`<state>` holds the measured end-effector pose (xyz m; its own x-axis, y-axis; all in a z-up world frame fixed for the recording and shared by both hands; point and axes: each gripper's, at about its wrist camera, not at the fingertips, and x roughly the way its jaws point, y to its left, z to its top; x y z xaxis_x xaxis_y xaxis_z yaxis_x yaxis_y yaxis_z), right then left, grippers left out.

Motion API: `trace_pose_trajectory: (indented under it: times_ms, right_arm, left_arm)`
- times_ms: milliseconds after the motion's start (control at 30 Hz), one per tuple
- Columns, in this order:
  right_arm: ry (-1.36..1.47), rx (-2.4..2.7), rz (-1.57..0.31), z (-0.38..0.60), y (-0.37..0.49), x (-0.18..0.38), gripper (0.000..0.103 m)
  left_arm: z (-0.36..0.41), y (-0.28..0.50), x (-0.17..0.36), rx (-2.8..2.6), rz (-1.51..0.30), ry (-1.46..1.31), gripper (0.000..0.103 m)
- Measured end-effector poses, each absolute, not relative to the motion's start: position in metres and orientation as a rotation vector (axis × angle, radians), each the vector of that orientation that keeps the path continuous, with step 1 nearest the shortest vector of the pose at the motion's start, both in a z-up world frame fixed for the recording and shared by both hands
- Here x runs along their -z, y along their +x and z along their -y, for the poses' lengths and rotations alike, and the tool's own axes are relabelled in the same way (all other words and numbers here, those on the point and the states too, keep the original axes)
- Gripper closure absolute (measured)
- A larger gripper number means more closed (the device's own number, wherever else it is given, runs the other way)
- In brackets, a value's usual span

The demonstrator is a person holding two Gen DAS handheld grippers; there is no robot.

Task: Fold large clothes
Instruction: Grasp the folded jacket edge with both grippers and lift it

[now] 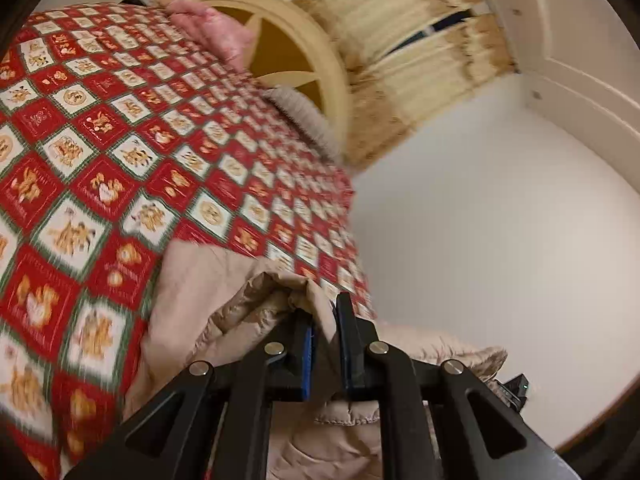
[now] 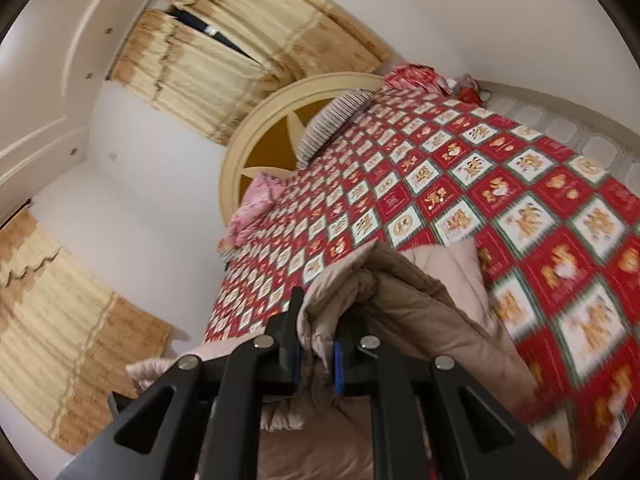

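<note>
At the near edge of the bed, over the red checked bedspread [image 1: 120, 152], both grippers are clamped on a beige quilted garment [image 1: 208, 304], apparently a padded coat. The left gripper [image 1: 325, 320] has its blue-padded fingers closed on a bunched fold of the fabric, and the right gripper [image 2: 316, 320] pinches a similar gathered edge; in each wrist view cloth fills the gap between the fingers. The rest of the garment lies on the bedspread ahead of the grippers, with a part trailing off the bed's edge toward the white wall [image 1: 480, 240]. The step in hand appears to be carrying the gripped edge over the body of the garment to make a fold. To do it well, keep both grips firm, since padded fabric is bulky and may slip under its own weight. Move both grippers together at matching height, so that the edge between them stays taut and level. Lift high enough for the hanging portion to clear the bedspread, or the bedspread may be dragged into wrinkles. Lay the edge down square to the layer beneath, then release both sides together. Keep the fold clear of the pink pillow [image 2: 256, 208] and striped pillow [image 2: 332, 120] near the round headboard [image 2: 256, 136]. Motion blur in both views limits finer detail.
</note>
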<state>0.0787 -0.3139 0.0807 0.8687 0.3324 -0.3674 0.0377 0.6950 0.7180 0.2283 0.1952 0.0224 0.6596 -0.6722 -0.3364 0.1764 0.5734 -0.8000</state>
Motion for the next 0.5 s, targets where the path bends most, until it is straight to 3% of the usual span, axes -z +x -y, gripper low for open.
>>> trace_pose_trajectory:
  times_ms: [333,500]
  right_arm:
    - [0.729,0.098,-0.588,0.325,0.231,0.008,0.087]
    - [0.747,0.18,-0.609,0.338,0.26,0.07,0.076]
  left_arm:
    - [-0.161,0.375,0.055,0.334,-0.868,-0.808,0.09]
    - [-0.154,0.405,0.105,0.322,-0.952,-0.868,0.087]
